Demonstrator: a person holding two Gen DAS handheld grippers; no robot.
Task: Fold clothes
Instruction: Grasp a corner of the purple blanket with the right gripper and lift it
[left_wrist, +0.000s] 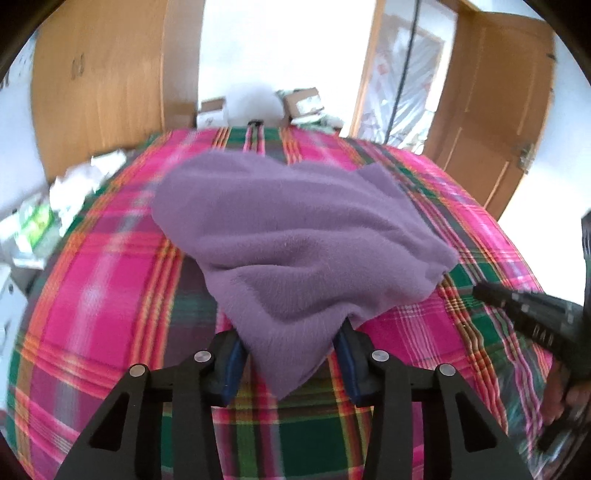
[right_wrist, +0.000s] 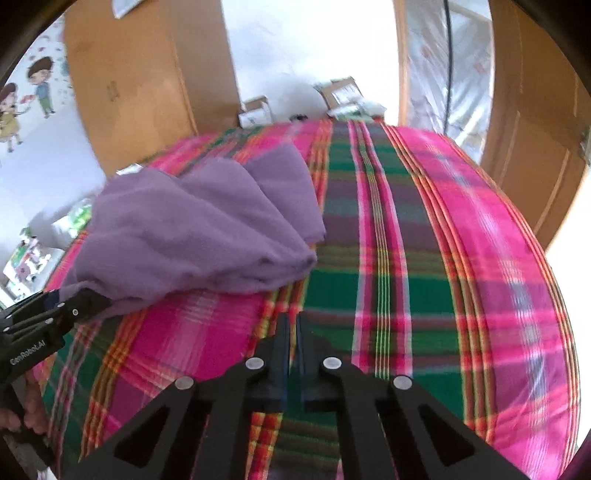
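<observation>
— Purple fleece garment (left_wrist: 295, 229), bunched and loosely folded, lying on the plaid bed cover (left_wrist: 110, 295) toward its left half, well short of the far edge. Near corner lifted off the cover and drawn to a hanging point.

— Held by what?

— Left gripper (left_wrist: 291, 354). Jaws spread fairly wide, blue pads (left_wrist: 232, 369) on either side of that gathered corner, cloth pinched between them and sagging below. Same grip seen from the right wrist camera at its left edge (right_wrist: 79, 299): dark fingers clamped on the fleece hem, white lettering on the body, fingers of a hand (right_wrist: 29, 413) wrapped round the handle beneath.

— And the other one?

— Right gripper (right_wrist: 291, 332), jaws nearly together, only a thin slit between the blue pads, nothing in them. Poised just over the cover, right of the garment and apart from it. Visible in the left wrist view too, coming in from the right edge (left_wrist: 480, 291), tip near the fleece's right fold without touching.

— Lie of the cloth?

— Several soft ridges fanning away from the pinched corner; far end flat on the cover, two rounded lobes toward the far edge.

— Round the bed?

— Wooden wardrobe (left_wrist: 99, 85) beyond the far left corner, wooden door (left_wrist: 495, 122) at far right, cardboard boxes (left_wrist: 303, 101) past the far edge, cartoon wall stickers (right_wrist: 26, 99) on the left wall. Much of it motion-blurred.
</observation>
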